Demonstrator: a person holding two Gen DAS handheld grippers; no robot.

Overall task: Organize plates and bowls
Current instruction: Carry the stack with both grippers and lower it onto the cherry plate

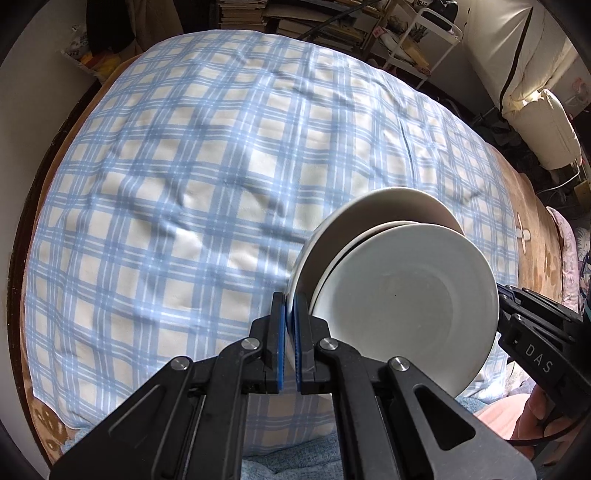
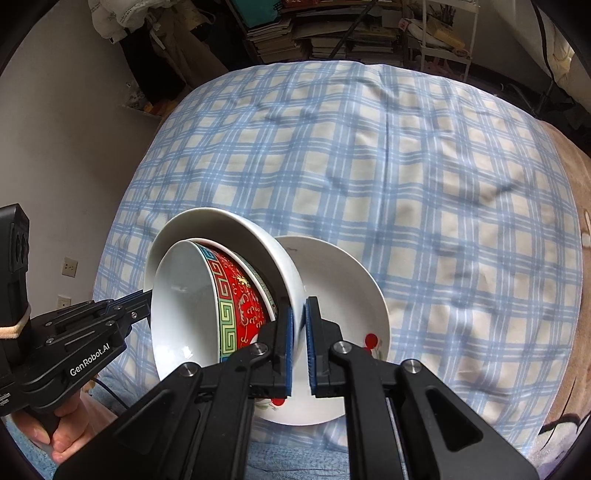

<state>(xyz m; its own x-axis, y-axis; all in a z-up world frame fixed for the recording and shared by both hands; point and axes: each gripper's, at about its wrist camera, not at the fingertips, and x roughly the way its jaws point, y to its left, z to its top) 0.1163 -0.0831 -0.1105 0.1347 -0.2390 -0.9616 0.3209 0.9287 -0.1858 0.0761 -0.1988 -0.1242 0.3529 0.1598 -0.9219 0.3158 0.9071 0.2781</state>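
Observation:
A nested stack of dishes is held tilted above a blue plaid cloth (image 1: 184, 177). In the left wrist view my left gripper (image 1: 290, 314) is shut on the rim of the white plate (image 1: 406, 295), with a second white dish (image 1: 388, 206) behind it. In the right wrist view my right gripper (image 2: 298, 325) is shut on the rim of the large white bowl (image 2: 229, 236). A red patterned bowl (image 2: 240, 299) sits nested inside it. A white plate with a cherry print (image 2: 343, 291) lies behind. The left gripper (image 2: 146, 299) touches the stack from the left.
The plaid cloth (image 2: 406, 177) covers a soft rounded surface over a brown blanket (image 1: 532, 229). Stacked books (image 2: 332, 33) and a white rack (image 1: 424, 40) stand at the back. A white cushion (image 1: 543, 122) sits far right.

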